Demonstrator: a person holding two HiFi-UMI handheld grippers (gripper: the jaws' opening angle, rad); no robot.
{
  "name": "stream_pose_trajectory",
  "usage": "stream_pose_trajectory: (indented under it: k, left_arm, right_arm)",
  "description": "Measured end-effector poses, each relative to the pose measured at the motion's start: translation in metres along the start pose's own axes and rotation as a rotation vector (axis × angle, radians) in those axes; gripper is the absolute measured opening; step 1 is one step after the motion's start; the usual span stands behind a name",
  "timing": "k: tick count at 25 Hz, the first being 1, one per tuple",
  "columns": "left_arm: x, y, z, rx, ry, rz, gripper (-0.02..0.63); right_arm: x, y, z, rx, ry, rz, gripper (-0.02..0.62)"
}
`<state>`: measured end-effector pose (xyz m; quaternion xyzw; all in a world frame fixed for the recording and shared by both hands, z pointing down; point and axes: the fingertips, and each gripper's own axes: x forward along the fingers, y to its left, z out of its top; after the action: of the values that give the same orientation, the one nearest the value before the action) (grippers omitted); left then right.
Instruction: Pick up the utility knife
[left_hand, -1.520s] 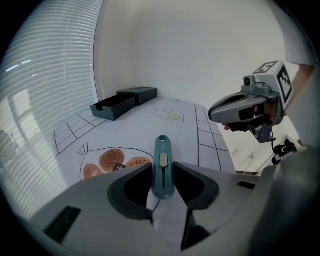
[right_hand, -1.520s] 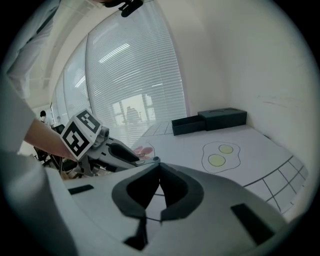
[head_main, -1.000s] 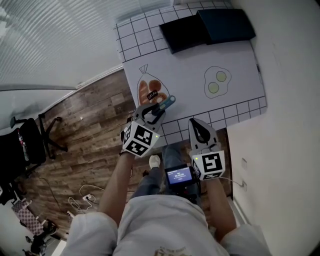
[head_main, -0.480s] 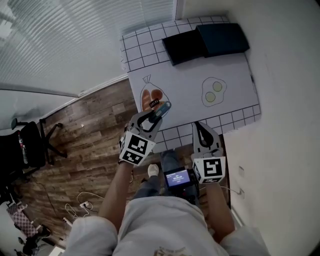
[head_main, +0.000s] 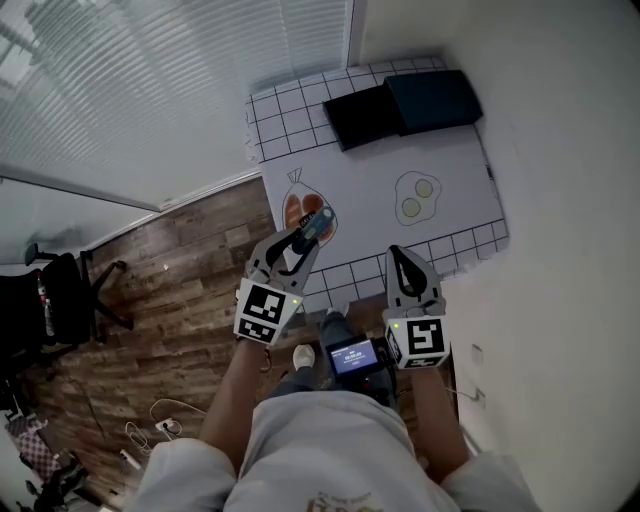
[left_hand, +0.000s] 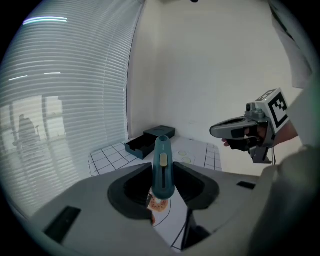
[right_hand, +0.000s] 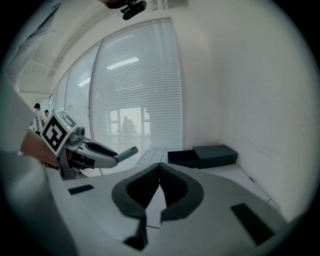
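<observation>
Holding the utility knife (left_hand: 162, 167) by its rear end, your left gripper (left_hand: 163, 186) has it clamped, clear above the table (head_main: 455, 185). Your right gripper (right_hand: 159, 186) is closed, empty. Probably light, stiff, slick plastic; grip mid-handle, off the slider.

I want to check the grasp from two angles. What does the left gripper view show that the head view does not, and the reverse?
Only the left gripper view: the pale slider on the knife, and the fingers of the left gripper pressing the knife from both sides.
Only the head view: the wooden floor, the black chair and the left gripper's marker cube.
Both: the knife in the left gripper, the black box, the printed mat and the right gripper.
</observation>
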<state>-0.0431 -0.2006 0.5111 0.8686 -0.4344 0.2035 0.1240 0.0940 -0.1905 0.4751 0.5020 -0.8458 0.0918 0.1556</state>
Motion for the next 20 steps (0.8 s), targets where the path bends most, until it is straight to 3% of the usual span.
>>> stream_pose_trajectory:
  k: [15,20]
  left_arm:
    - [-0.057,-0.006,0.065,-0.119,-0.239,0.033,0.143]
    - [-0.075,-0.004,0.083,-0.104,-0.293,0.063,0.143]
  right_arm:
    - [-0.025,0.005,0.044,-0.034,-0.087,0.009,0.006]
    - [-0.030,0.007,0.061,-0.043,-0.117,0.012,0.006]
